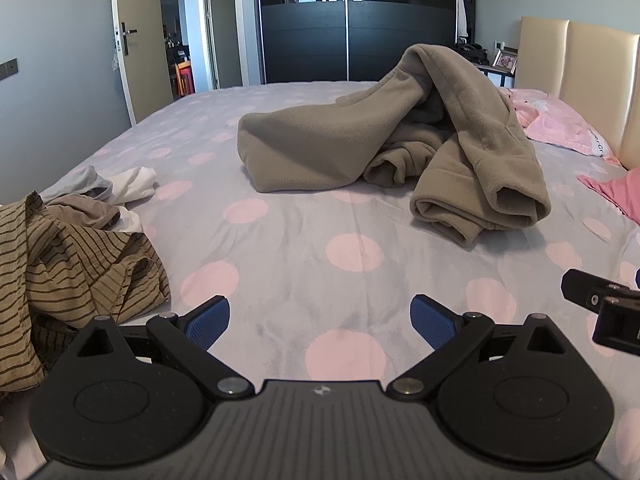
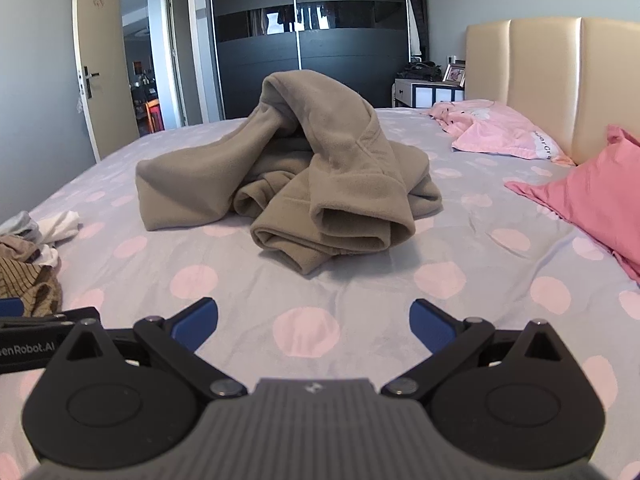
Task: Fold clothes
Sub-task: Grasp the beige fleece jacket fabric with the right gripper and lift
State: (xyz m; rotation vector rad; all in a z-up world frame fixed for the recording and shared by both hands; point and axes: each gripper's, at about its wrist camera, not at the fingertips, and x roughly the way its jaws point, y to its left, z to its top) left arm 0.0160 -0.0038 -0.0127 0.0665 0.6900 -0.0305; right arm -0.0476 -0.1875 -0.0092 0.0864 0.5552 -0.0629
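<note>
Both tongs (image 1: 320, 320) (image 2: 314, 320) gape empty; the crumpled fleece (image 1: 400, 140) hides its own shape.

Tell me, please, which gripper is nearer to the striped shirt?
Left. The left gripper hovers open right beside the striped shirt, which lies just to its left. The right gripper is farther off, with the left gripper between it and the shirt.

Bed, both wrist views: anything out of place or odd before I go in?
Nothing damaged or spilled. The taupe fleece garment sits in a peaked, crumpled heap mid-bed, one cuffed end rolled toward the cameras. More unfolded clothes, including a striped brown garment, are piled at the left edge. Both grippers are open and empty.
</note>
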